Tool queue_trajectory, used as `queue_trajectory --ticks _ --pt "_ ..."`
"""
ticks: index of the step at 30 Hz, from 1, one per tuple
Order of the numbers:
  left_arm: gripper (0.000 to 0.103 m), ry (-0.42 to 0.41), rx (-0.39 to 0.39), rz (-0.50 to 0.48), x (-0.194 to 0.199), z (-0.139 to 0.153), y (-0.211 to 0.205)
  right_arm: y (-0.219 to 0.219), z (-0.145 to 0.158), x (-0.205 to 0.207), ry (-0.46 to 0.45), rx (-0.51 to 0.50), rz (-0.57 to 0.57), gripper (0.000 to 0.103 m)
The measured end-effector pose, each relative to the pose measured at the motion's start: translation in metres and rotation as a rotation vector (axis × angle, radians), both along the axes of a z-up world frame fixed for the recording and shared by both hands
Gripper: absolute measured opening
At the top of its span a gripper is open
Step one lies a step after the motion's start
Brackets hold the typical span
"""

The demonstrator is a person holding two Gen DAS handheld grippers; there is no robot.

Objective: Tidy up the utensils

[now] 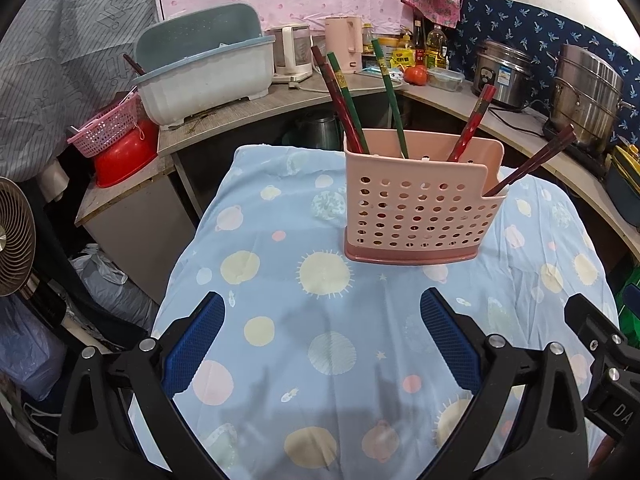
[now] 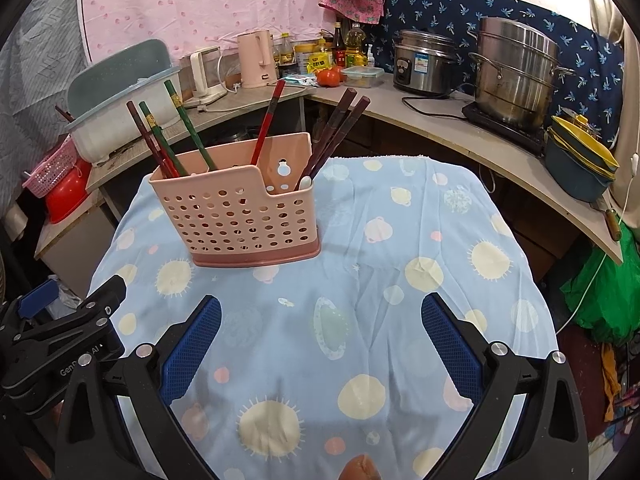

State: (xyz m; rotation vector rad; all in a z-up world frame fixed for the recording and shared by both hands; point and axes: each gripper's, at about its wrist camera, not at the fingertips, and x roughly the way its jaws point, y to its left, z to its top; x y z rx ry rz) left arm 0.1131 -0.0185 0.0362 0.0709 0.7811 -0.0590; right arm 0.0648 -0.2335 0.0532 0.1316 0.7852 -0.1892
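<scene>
Meanwhile both grippers — left gripper (image 1: 322, 312) and right gripper (image 2: 320, 316) — gape wide, holding nothing, above the blue-clothed tabletop (image 2: 400, 280); pink utensil holder (image 2: 236, 216) stands ahead, chopsticks (image 2: 190, 130) upright inside — nothing between.

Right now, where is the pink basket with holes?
The pink perforated plastic utensil basket stands upright on the blue planet-patterned tablecloth, ahead of both grippers; right of centre in the left view, left in the right.
</scene>
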Motion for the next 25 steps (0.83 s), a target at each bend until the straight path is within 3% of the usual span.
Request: queue_trajectory --ticks 25 --pt "0.094 0.003 0.007 -0.007 0.0006 0.0011 -0.0026 0.0002 -0.0012 0.0022 0.004 -0.001 0.002 0.097"
